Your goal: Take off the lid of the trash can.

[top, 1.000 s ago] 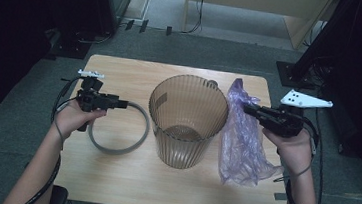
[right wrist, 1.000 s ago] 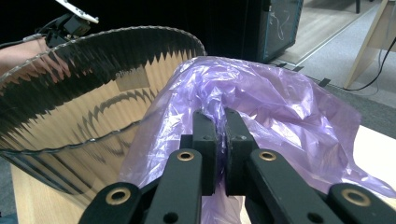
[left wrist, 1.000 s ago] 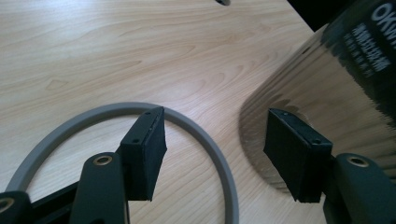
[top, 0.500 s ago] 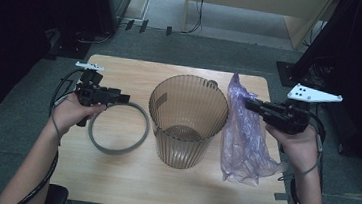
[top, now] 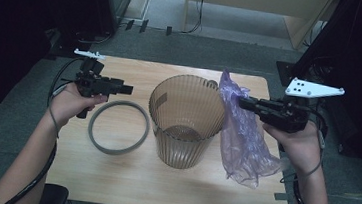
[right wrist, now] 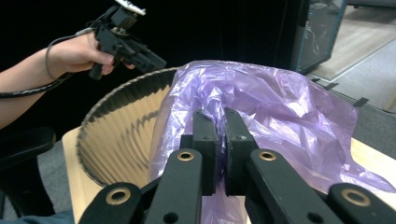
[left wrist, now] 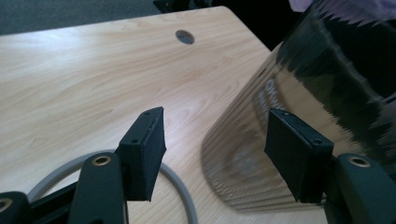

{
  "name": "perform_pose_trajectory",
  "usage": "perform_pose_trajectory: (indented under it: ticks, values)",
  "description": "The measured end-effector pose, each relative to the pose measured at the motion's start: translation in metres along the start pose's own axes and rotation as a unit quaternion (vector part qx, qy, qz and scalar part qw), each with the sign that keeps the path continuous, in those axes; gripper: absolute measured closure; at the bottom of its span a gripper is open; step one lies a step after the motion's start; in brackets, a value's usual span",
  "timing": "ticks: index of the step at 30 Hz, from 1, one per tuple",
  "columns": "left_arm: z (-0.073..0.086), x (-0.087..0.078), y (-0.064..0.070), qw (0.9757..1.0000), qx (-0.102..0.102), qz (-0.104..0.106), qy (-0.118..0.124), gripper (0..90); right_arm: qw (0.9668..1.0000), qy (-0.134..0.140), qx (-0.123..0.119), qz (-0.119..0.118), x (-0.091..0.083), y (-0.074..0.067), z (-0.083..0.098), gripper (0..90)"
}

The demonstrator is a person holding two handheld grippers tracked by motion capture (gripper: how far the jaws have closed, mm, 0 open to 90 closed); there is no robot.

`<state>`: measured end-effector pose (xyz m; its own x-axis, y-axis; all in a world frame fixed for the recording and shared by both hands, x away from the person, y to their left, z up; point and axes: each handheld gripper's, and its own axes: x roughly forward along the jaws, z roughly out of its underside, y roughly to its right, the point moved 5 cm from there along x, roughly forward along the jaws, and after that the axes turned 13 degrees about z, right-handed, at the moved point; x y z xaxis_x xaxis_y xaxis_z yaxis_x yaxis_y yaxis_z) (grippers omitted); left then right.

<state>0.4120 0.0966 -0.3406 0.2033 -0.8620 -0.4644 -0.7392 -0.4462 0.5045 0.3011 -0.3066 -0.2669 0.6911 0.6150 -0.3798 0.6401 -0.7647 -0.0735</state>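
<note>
change: both tools lifted | right tool (top: 243, 103) clamped on crumpled purple plastic bag (top: 246, 138), raised right of ribbed brown plastic bin (top: 186, 120) | left tool (top: 126, 89) apart, empty | next: line bin

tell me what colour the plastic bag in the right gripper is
Translucent purple plastic bag, clearest in the right gripper view.
</note>
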Motion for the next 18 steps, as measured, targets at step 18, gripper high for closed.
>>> perform_pose_trajectory:
  ticks: [18]
  values:
    - [-0.038,0.01,0.037,0.9989,0.038,0.025,-0.006,39.5,0.9975,0.002,-0.033,-0.062,0.013,-0.043,-0.019,87.0]
